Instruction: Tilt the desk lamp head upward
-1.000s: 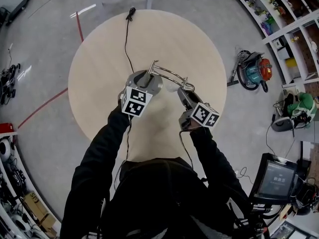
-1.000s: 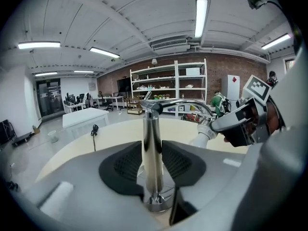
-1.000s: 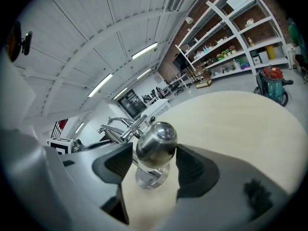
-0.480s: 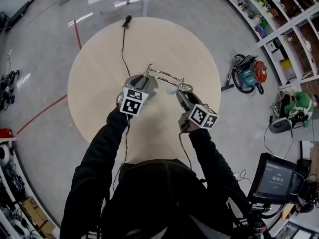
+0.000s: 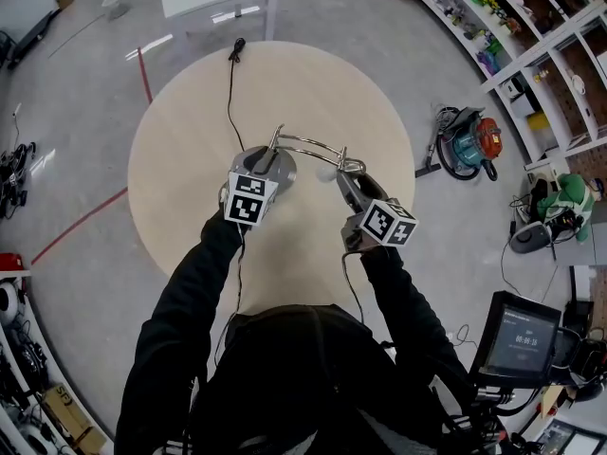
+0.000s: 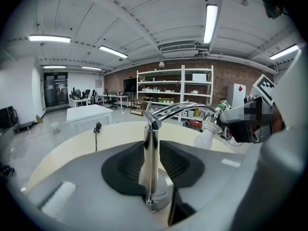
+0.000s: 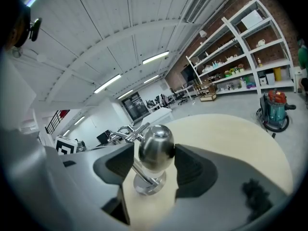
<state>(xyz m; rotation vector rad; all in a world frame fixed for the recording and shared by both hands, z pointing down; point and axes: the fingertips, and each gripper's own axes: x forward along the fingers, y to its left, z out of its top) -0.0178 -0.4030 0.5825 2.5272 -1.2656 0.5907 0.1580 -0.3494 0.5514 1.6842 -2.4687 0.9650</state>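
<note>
The chrome desk lamp (image 5: 313,146) stands mid-surface (image 5: 313,74), head at three o'clock of its base. The left tool (image 6: 150,170), jaws just closing, clamps the stiff post (image 6: 150,143). The right tool (image 7: 155,163), also closing, pinches the lamp head (image 7: 156,146), which looks slick; I'd hold its widest girth and spare the fragile bulb (image 6: 204,138).

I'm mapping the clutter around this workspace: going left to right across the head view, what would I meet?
Red floor line → desk lamp → red-and-teal vacuum cleaner → green-and-white machine.

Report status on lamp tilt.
Left tool jaws just closed further, pads on post. Right tool jaws just closed further, gripping head. Cord trails away behind; no obstruction seen.
</note>
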